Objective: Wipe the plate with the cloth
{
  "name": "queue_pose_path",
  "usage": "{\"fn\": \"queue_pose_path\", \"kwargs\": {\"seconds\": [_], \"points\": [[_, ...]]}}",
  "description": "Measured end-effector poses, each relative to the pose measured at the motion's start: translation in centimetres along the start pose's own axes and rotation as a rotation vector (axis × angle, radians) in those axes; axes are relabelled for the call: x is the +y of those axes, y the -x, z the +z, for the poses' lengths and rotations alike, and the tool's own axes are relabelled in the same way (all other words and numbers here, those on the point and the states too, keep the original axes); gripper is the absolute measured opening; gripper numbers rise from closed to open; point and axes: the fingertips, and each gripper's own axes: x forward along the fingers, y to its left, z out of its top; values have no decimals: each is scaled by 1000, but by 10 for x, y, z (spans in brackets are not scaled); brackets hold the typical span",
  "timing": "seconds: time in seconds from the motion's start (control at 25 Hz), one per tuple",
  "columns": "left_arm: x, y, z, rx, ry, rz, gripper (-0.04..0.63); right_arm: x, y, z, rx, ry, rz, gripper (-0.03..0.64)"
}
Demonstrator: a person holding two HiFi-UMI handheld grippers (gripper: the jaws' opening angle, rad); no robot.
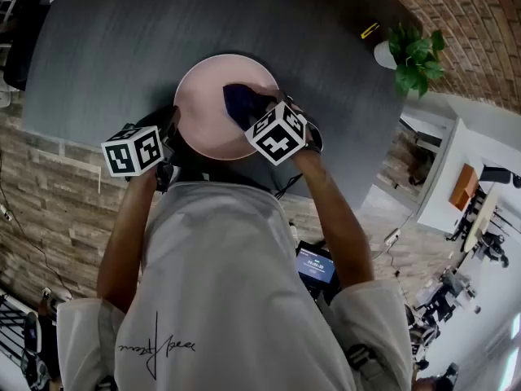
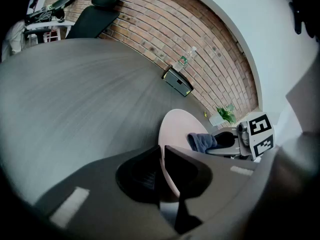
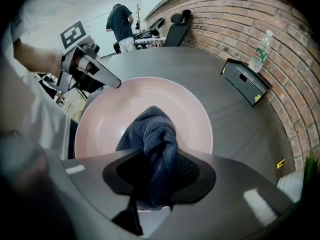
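A pink plate [image 1: 213,88] lies on the dark round table [image 1: 106,39] near its front edge. My left gripper [image 1: 172,130] is shut on the plate's left rim; in the left gripper view the rim [image 2: 163,171] runs between the two jaws. My right gripper [image 1: 259,108] points steeply down over the plate's right half, shut on a bunched dark blue cloth [image 3: 156,139]. The cloth [image 1: 242,102] rests on the plate [image 3: 112,116] inside the rim. The left gripper [image 3: 107,80] shows at the plate's far left in the right gripper view.
A black box [image 3: 246,79] and a water bottle [image 3: 262,45] stand at the table's far side by the brick wall. A potted plant [image 1: 415,55] and a small yellow item [image 1: 369,30] are at the right edge. A person [image 3: 120,21] stands far behind.
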Motion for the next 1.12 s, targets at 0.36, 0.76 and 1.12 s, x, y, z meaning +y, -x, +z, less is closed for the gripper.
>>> {"fn": "queue_pose_path", "kwargs": {"seconds": [0.36, 0.76, 1.12], "points": [[-4, 11, 9, -18, -24, -17, 127, -8, 6, 9, -85, -17, -53, 130], [-16, 31, 22, -108, -107, 7, 18, 5, 33, 20, -215, -134, -40, 124], [-37, 55, 36, -188, -180, 10, 18, 22, 70, 34, -375, -273, -29, 121]]}}
